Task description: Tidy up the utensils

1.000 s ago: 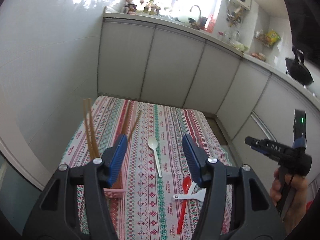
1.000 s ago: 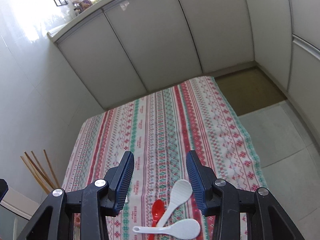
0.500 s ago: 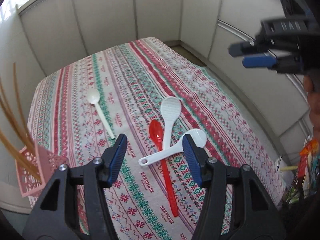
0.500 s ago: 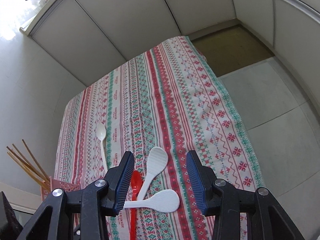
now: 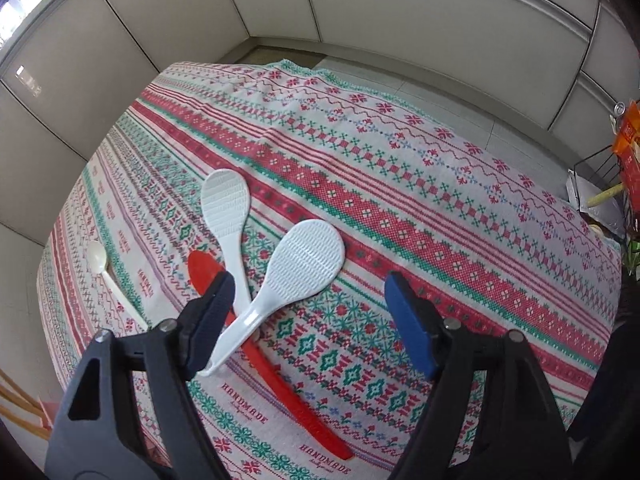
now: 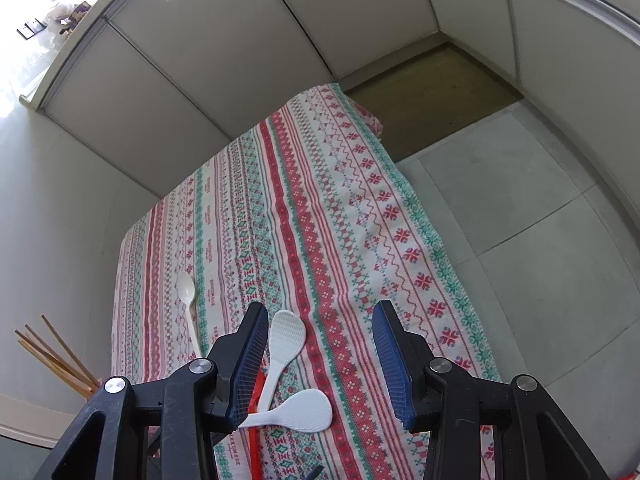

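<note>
On the patterned tablecloth [image 5: 400, 208] two white rice paddles [image 5: 226, 204] [image 5: 306, 260] lie crossed over a red spoon [image 5: 280, 380]. A small white spoon [image 5: 98, 260] rests apart to their left. My left gripper [image 5: 308, 300] hovers just over this pile with its jaws opening. The nearer paddle's handle lies under the gap, beside the left finger, and neither pad presses on it. My right gripper [image 6: 322, 320] stands open above the same paddles [image 6: 286, 336] [image 6: 304, 410], with nothing held. The white spoon [image 6: 186, 292] shows left of it.
Wooden chopsticks [image 6: 52, 356] stick up at the table's near left corner. White cabinet doors [image 6: 240, 60] ring the table's far sides. Grey floor tiles [image 6: 540, 240] lie beyond the right table edge. A wire rack [image 5: 600, 184] with packets stands at the right.
The left gripper has swung down and rolled toward the crossed paddles, and its jaws have widened. The right gripper tilted slightly downward. The utensils lie where they were.
</note>
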Tool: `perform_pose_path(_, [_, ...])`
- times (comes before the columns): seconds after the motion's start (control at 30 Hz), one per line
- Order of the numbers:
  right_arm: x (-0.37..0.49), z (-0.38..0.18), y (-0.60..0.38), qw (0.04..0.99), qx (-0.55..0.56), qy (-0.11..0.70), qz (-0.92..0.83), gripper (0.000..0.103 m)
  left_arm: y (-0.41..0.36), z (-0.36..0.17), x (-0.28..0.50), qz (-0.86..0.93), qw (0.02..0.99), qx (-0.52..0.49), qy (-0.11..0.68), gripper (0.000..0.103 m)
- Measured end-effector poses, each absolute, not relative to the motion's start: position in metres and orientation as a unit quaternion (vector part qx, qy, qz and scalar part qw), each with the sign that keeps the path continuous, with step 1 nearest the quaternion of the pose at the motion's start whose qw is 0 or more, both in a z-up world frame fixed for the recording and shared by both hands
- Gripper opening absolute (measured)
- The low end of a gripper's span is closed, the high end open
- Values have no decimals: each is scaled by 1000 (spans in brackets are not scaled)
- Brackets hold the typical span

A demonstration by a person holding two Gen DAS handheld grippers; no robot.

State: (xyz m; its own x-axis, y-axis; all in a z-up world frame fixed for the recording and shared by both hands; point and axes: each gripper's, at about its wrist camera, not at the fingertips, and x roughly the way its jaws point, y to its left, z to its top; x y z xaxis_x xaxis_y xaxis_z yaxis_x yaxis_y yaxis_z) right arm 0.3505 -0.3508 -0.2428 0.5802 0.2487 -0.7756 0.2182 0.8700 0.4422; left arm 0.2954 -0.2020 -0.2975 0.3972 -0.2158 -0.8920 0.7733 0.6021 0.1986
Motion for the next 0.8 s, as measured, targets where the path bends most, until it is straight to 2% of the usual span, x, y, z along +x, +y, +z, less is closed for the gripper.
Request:
perform_pose_path(0.47, [347,-238,-366,852,271,448,8,48,-219,-329,328,-335,728,318,506,77])
perform_pose_path(0.57, [347,-239,-367,851,274,448,8,48,-217,-329,333,-345,722,302,518,72])
perform_pose_path(0.7, [346,-238,-367,852,274,445,9,48,-217,-328,338,-351,717,279,533,54])
perform_pose_path(0.8, [345,-237,-366,852,275,445,8,48,-220,-330,345,-346,721,288,528,55])
